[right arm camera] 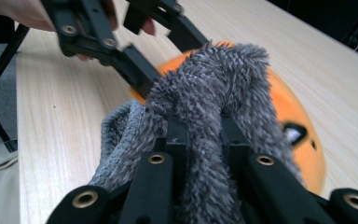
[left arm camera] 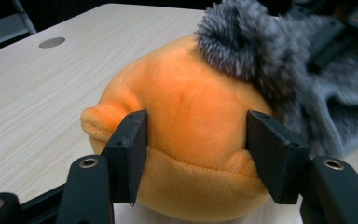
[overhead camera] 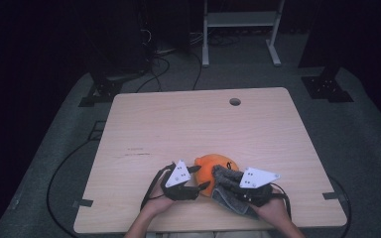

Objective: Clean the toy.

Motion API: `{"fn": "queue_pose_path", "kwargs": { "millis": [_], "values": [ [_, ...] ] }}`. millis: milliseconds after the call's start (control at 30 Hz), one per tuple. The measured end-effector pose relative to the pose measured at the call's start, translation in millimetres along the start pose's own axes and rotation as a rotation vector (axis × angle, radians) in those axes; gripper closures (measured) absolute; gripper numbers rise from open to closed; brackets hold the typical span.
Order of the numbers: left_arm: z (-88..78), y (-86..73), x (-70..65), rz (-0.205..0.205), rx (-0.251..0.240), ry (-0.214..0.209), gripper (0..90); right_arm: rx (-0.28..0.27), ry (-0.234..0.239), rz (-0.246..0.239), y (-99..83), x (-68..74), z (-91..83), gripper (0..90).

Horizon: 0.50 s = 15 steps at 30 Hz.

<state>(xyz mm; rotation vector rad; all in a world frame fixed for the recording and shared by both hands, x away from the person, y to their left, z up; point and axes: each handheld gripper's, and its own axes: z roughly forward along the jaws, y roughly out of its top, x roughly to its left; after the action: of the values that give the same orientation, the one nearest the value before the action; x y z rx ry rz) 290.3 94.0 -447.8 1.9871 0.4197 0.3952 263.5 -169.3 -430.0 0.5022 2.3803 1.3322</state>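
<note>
The round orange plush toy [overhead camera: 213, 171] sits on the pale wooden table [overhead camera: 178, 124], near my edge and between my two hands. It is a soft, stuffed ball with a short-pile fabric skin, a seam running around its lower half and a small black-and-white eye patch on one side. I judge it light and squashy: it should dent under the pads instead of slipping, and nothing about it looks fragile. The widest part just above the seam looks like the best place to take it, since the fabric there gives the pads something to sink into.

My left gripper [left arm camera: 193, 154] straddles the ball at that height. Its jaws stand partly apart, one black pad on each flank, right against the plush; the fabric shows no clear dent, so I would not call it a firm grip.

My right gripper [right arm camera: 200, 140] has its jaws closed tight on a fold of the shaggy grey fleece cloth [right arm camera: 205, 93], which drapes over the top of the toy and trails down to the table beside my right hand [overhead camera: 273, 208]. The cloth is limp and fluffy; it will bunch and drag, and is likely to cling a little to the plush.

I can read no brand, label or writing on either piece.
</note>
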Motion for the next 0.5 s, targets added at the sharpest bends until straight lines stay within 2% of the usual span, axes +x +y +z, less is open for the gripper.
{"fn": "queue_pose_path", "kwargs": {
  "millis": [67, 133, 233, 267, 333, 400, 433, 500],
  "values": [
    [-0.2, -0.9, 0.5, -0.004, 0.001, -0.003, 40.4, 0.008, -0.003, 0.008, -1.0, -3.8, -1.5, 77.1],
    [-0.5, -1.0, -0.4, 0.003, 0.011, -0.002, 40.5, 0.027, -0.041, 0.025, -5.3, -13.5, -8.2, 77.0],
    [-1.4, -0.7, -2.2, 0.034, 0.023, -0.010, 40.6, -0.005, -0.093, 0.044, -7.4, -18.6, -18.0, 77.0],
    [-2.2, -0.3, -1.5, 0.033, 0.022, -0.014, 40.0, -0.001, -0.080, 0.061, -7.5, -19.8, -17.8, 77.0],
    [-5.6, 2.1, -0.9, 0.029, 0.001, -0.017, 33.6, 0.012, -0.069, 0.062, -9.8, -19.8, -13.8, 76.9],
    [-7.7, 4.0, -1.2, 0.041, -0.013, -0.002, 27.2, 0.016, -0.065, 0.064, -10.9, -19.5, -12.8, 76.9],
    [-9.5, 7.1, -2.2, 0.034, -0.059, 0.030, 27.2, 0.022, -0.061, 0.065, -12.2, -19.3, -14.0, 76.9],
    [-8.1, 9.9, -3.4, 0.018, -0.091, 0.033, 29.9, 0.026, -0.054, 0.061, -15.2, -17.4, -15.1, 76.9]
  ]
}}
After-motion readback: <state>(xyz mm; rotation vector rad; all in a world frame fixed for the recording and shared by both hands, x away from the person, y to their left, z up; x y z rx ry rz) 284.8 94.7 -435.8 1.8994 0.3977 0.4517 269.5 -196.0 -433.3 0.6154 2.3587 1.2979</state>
